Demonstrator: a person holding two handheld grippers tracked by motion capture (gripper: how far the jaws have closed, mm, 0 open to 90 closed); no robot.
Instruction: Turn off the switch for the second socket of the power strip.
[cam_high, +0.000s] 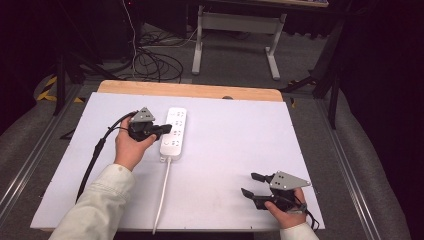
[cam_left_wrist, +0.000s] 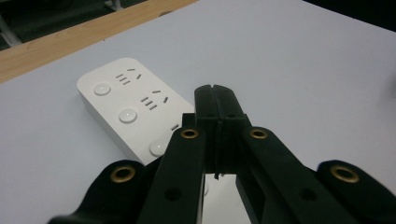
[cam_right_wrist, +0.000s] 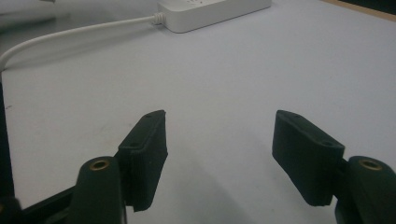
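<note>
On the white table (cam_high: 235, 150) a power strip (cam_high: 174, 132) lies left of centre; my left gripper (cam_high: 167, 129) hovers over it, fingers pressed together, empty; my right gripper (cam_high: 251, 184) rests near the front edge, fingers spread apart.

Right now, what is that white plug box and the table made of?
The power strip looks like smooth white plastic: it has a slight sheen, rounded edges and moulded socket slots. Its cord seems rubbery plastic, since it bends loosely. The tabletop has a matte white surface, perhaps laminate or a sheet, and its far edge looks like light wood.
</note>
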